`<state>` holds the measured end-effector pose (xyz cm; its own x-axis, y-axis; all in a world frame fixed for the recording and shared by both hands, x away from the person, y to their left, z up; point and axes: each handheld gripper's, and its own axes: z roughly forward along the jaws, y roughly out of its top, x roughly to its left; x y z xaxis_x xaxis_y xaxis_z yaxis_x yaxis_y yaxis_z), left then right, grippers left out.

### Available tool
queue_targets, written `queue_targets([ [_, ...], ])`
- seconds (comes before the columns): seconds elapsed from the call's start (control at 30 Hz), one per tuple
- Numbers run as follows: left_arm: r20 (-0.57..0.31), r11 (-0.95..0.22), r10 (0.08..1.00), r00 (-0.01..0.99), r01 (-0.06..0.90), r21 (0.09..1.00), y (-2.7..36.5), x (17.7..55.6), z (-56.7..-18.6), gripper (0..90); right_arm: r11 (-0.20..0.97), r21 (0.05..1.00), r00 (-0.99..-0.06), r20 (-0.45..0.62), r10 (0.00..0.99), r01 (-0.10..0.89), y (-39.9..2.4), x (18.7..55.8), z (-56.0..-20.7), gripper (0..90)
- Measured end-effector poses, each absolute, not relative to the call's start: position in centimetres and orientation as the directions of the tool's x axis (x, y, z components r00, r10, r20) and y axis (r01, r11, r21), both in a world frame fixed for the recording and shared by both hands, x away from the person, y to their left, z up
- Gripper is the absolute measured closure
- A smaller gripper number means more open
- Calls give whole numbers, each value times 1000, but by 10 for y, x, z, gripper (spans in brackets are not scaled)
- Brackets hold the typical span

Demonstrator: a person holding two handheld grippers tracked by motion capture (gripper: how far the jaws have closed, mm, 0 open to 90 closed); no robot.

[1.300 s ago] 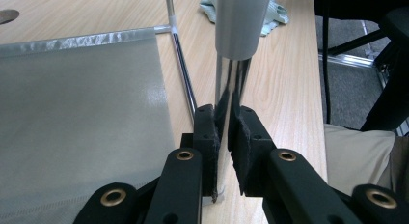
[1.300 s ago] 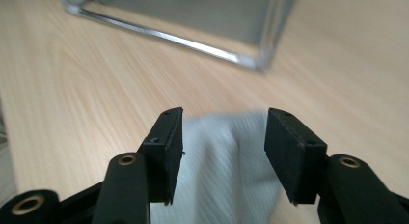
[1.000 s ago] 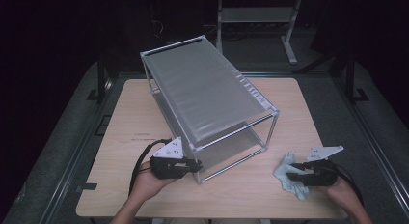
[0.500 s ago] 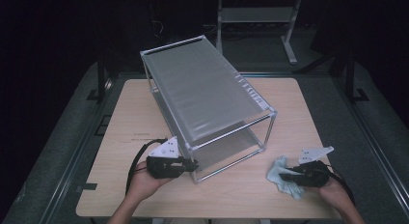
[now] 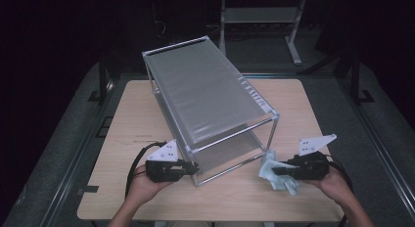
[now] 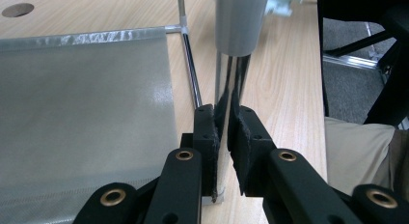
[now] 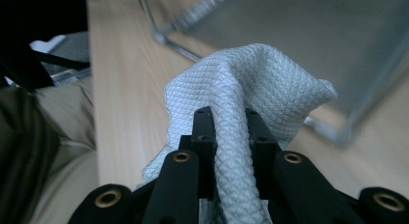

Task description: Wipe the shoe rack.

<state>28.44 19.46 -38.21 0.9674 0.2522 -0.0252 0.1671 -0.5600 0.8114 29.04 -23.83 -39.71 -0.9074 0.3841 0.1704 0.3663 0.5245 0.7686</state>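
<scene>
right claw (image 7: 226,122) pinching cloth (image 7: 251,79), just closed

Jaws clamped on frame post (image 6: 226,96)

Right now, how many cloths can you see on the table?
1. The cloth is near the front right of the table, pinched in the right tool, beside the rack. Another could be hidden behind the rack.

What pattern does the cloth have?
A fine diamond weave, pale whitish cloth; clearest in the right gripper view.
</scene>
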Motion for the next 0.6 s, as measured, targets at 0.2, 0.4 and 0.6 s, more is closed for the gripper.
queue_targets([
  [0.2, -28, -552, 253, 967, 168, 817, 196, 282, -383, 804, 486, 839, -951, 111, 289, 245, -211, 288, -332, 781],
  [0.4, -27, -551, 247, 969, 163, 818, 195, 280, -383, 804, 502, 856, -980, 26, 195, 122, -162, 292, -273, 780],
  [0.6, -30, -547, 234, 972, 157, 823, 195, 277, -384, 804, 576, 815, -993, -13, 114, 55, -90, 308, -251, 780],
])
